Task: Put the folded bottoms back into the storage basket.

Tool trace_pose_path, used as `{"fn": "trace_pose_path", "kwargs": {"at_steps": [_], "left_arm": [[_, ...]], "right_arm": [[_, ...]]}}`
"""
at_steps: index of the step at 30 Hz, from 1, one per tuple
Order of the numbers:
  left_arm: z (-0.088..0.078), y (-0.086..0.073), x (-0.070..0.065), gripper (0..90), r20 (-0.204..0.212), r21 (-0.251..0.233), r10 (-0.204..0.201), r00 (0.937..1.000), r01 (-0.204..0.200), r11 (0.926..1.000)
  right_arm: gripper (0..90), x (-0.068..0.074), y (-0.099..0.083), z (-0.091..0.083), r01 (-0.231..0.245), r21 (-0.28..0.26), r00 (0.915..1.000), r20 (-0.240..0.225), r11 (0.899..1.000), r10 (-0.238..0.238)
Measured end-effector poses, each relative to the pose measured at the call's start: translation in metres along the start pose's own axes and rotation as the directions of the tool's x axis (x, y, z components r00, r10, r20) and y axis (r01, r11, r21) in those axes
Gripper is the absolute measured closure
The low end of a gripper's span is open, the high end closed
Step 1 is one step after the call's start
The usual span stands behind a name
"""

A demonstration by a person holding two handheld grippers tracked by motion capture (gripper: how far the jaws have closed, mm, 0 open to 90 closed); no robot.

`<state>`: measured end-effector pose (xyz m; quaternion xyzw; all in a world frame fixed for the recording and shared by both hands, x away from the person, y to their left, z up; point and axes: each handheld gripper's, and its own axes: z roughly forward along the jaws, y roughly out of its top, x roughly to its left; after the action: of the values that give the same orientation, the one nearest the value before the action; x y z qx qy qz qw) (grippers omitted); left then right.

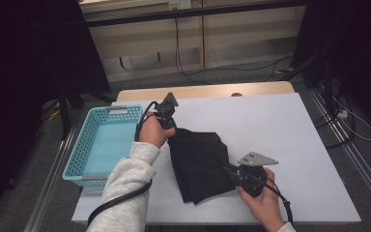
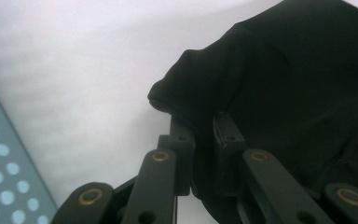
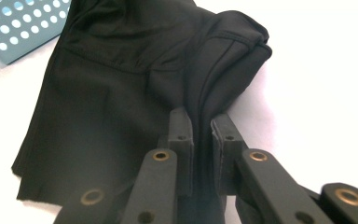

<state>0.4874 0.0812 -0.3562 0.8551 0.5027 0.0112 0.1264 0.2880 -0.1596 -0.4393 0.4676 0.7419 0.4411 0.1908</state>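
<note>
A black cloth point(image 1: 198, 162) lies folded on the white table point(image 1: 280, 130), its upper left corner and lower right edge drawn up. My left gripper point(image 1: 170, 129) pinches that upper left corner. In the left gripper view the jaws stand nearly together with black cloth point(image 2: 279, 84) squeezed between the pads, at the left gripper point(image 2: 204, 122). My right gripper point(image 1: 227, 170) grips the right edge of the cloth. In the right gripper view a fold of the cloth point(image 3: 121, 88) runs down between the close-set jaws of the right gripper point(image 3: 201, 119).
A light blue perforated basket point(image 1: 84, 150) stands at the table's left edge, close beside my left hand; its corner shows as basket point(image 3: 14, 28) and basket point(image 2: 0, 172). White tabletop stretches right of the cloth. Cables lie on the floor behind the table.
</note>
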Motion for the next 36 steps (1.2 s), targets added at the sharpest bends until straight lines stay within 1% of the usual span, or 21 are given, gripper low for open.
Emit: {"fn": "trace_pose_path", "kwargs": {"at_steps": [2,5,7,10,11,14,20,22,23,24,26,31,36], "left_arm": [[-0.004,0.001,0.0,80.8,-0.005,0.002,0.007,1.0,-0.007,1.0],[-0.01,0.002,0.001,80.9,-0.012,0.004,0.001,0.9999,-0.001,1.0],[-0.013,0.003,0.002,80.9,-0.017,0.007,0.006,0.9998,-0.006,1.0],[-0.017,0.004,0.003,80.9,-0.02,0.009,0.003,0.9998,-0.003,1.0],[-0.019,0.004,0.005,80.9,-0.015,0.01,0.004,0.9999,-0.004,0.9999],[-0.021,0.005,0.006,80.9,-0.018,0.008,0.0,0.9998,0.0,1.0],[-0.024,0.006,0.01,81.0,-0.024,0.028,-0.001,0.9997,0.002,0.9996],[-0.026,0.007,0.011,81.1,-0.037,0.033,0.001,0.9993,0.0,0.9995],[-0.027,0.008,0.011,81.1,-0.04,0.032,0.001,0.9992,0.0,0.9995],[-0.028,0.008,0.011,81.1,-0.039,0.033,-0.002,0.9992,0.003,0.9994],[-0.031,0.008,0.011,81.1,-0.048,0.038,0.004,0.9989,-0.002,0.9993],[-0.04,0.011,0.012,81.1,-0.059,0.039,0.003,0.9982,-0.001,0.9992],[-0.05,0.013,0.016,81.1,-0.059,0.043,0.003,0.9982,0.0,0.9991]], "right_arm": [[80.7,0.002,0.002,0.0,-0.001,-0.007,1.0,-0.002,1.0,0.001],[80.7,0.004,0.004,0.001,-0.004,-0.014,1.0,-0.007,1.0,0.004],[80.7,0.006,0.005,0.002,-0.003,-0.017,1.0,-0.009,1.0,0.002],[80.7,0.009,0.008,0.003,0.001,-0.024,0.9999,-0.013,1.0,-0.001],[80.7,0.01,0.008,0.003,0.0,-0.025,0.9999,-0.016,1.0,0.0],[80.7,0.011,0.01,0.004,0.0,-0.029,0.9998,-0.018,1.0,-0.001],[80.7,0.014,0.012,0.006,0.009,-0.033,0.9997,-0.021,0.999,-0.01],[80.7,0.015,0.013,0.006,0.01,-0.038,0.9997,-0.024,0.999,-0.011],[80.7,0.016,0.013,0.006,0.005,-0.036,0.9996,-0.026,0.999,-0.005],[80.7,0.016,0.014,0.007,0.004,-0.04,0.9996,-0.027,0.999,-0.006],[80.7,0.018,0.015,0.007,0.008,-0.039,0.9995,-0.031,0.999,-0.009],[80.7,0.022,0.019,0.006,0.009,-0.053,0.9992,-0.038,0.999,-0.011],[80.7,0.026,0.023,0.007,0.019,-0.066,0.9989,-0.042,0.998,-0.021]]}}
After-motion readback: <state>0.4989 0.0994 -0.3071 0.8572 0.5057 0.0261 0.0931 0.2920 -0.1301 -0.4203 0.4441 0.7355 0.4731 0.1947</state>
